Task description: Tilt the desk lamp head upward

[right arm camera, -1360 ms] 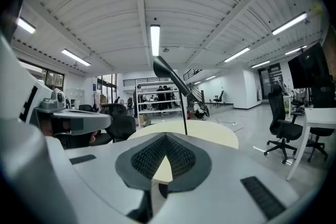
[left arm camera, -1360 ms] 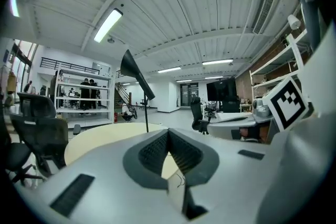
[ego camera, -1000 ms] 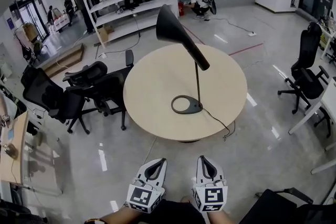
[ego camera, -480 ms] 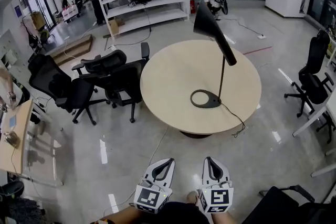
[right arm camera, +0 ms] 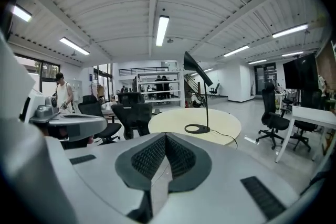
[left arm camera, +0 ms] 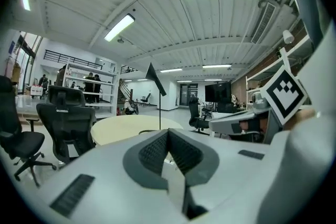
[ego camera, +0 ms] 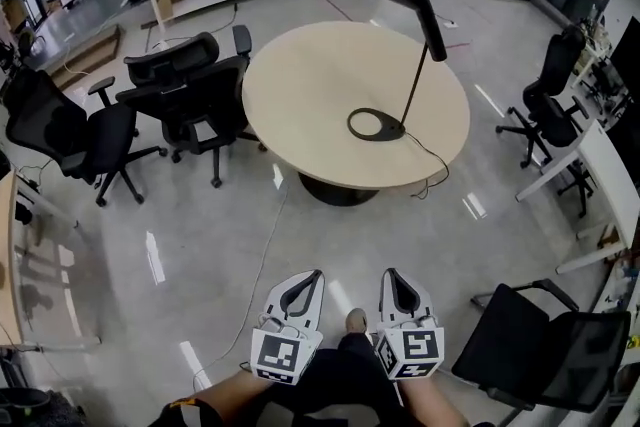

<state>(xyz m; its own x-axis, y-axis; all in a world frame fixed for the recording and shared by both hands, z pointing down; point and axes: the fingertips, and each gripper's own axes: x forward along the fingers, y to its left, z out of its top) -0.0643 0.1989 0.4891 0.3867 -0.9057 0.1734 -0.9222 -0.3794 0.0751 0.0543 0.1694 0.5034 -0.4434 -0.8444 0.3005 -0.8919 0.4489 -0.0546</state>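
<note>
Since the round pale wooden tabletop point(ego camera: 310, 85) lies well apart toward 12 o'clock, the left tongs point(ego camera: 316, 274) and right tongs point(ego camera: 388, 273) hang low by the body, both closed and empty. The black desk lamp with a slanted cone head point(ego camera: 418, 0) stands at the tabletop's 3 o'clock side. An approach is judged the first need.

the left hand-held gripper point(ego camera: 315, 274) and right hand-held gripper point(ego camera: 388, 273) are pale grey, with bumpy dark pads point(left arm camera: 153, 153) and black-and-white square markers point(ego camera: 277, 355).
</note>
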